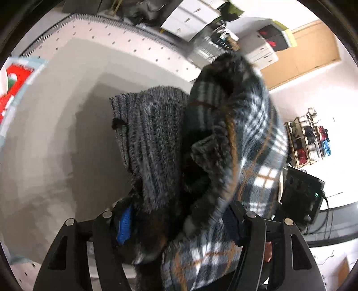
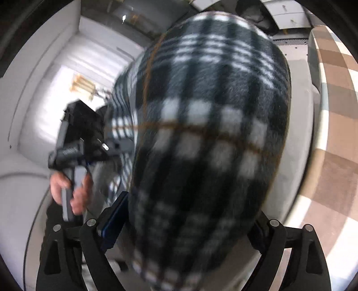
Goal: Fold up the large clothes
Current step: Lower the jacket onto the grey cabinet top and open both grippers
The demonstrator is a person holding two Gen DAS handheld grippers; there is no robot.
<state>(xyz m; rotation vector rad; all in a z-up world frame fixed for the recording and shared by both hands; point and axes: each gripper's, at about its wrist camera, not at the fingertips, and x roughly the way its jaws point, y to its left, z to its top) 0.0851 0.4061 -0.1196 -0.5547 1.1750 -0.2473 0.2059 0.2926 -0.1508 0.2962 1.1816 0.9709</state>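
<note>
A thick plaid fleece garment [image 1: 246, 134], dark blue with white squares and thin tan lines, hangs in a bunch in front of the left wrist camera, its grey fuzzy inside [image 1: 152, 134] turned out. My left gripper [image 1: 179, 221] is shut on this bundle, and a blue pad [image 1: 125, 223] shows at its left edge. In the right wrist view the same plaid [image 2: 212, 112] fills the middle, blurred. It lies between the wide-set fingers of my right gripper [image 2: 185, 223], and the left pad [image 2: 113, 221] stands slightly off the cloth. A hand [image 2: 76, 197] holds the other gripper at left.
A pale mattress [image 1: 56, 134] with a dotted quilted border spreads below. A red and white item [image 1: 11, 89] lies at its left edge. White drawers [image 1: 190, 20], a wooden door [image 1: 302, 56] and a stocked shelf [image 1: 308, 138] stand behind. A brown checked cover [image 2: 335, 134] lies at right.
</note>
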